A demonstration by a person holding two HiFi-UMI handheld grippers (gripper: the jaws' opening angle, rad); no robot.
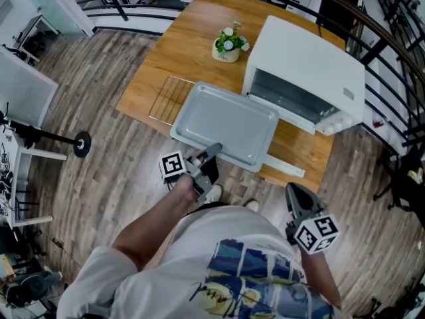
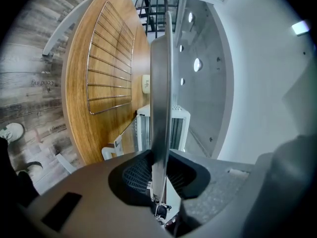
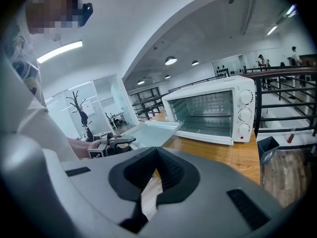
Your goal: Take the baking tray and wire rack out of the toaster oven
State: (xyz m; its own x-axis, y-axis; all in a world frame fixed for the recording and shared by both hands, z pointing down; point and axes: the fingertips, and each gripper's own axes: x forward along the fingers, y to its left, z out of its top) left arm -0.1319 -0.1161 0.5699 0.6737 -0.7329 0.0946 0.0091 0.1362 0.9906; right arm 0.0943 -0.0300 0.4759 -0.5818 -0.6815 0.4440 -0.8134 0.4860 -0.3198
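**Tray out, rack on the table**

I am clamping my left gripper on the near rim of the baking tray, its jaws pressing on the thin metal edge. I am holding the tray level over the table, in front of the open toaster oven. The wire rack is lying flat on the table, partly under the tray's left end. I am keeping my right gripper back by my body, jaws together on nothing.
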